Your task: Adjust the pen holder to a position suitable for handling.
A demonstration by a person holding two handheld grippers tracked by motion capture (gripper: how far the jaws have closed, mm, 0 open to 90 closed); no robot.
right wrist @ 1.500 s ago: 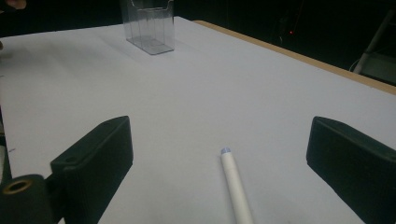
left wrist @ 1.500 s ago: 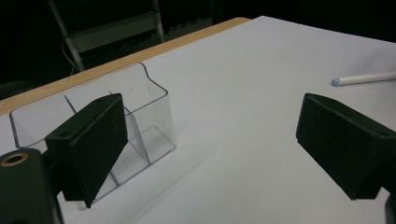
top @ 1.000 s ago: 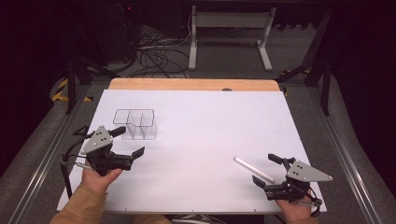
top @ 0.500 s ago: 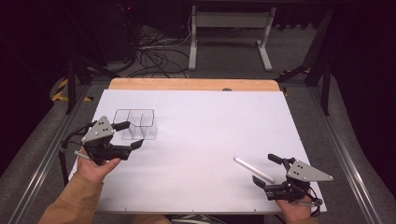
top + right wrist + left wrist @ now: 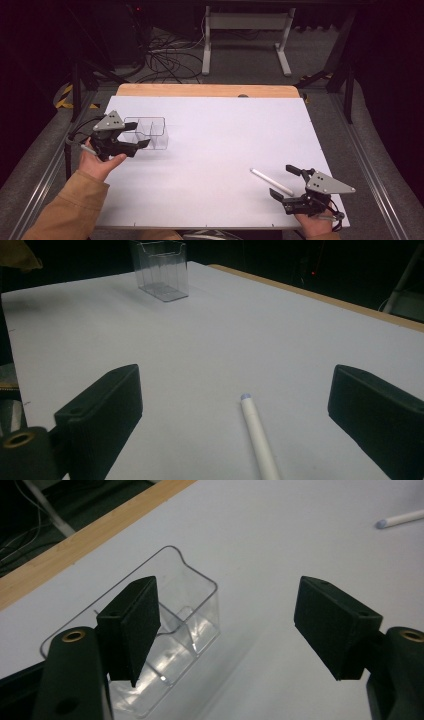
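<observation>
Both grippers are sitting at the near side of the white table (image 5: 215, 150). In the high view the left gripper (image 5: 142, 139) is hovering at the clear plastic organiser (image 5: 150, 132), and its jaws have just been closing in. In the left gripper view they are still standing apart: one pad is hanging over the container's open top, the other is out over bare table, and neither is pressing on the clear wall, so nothing is being gripped. The right gripper (image 5: 284, 181) is resting near the table's front right corner with its jaws spread wide, and the white stick (image 5: 271, 181) is lying on the table between them without touching either pad.

That organiser is showing as a small see-through box with rounded corners, thin dividers splitting it into compartments, and an open top; it is standing on the left part of the table, well apart from the stick. The stick is looking slim, round and plain white, with a bluish tip in the right gripper view.

Because the plastic is transparent, the exact count of compartments is proving hard to settle. The stick's near end is being cut off by the bottom edge of the right gripper view. The left jaw is covering part of the organiser's near wall.
</observation>
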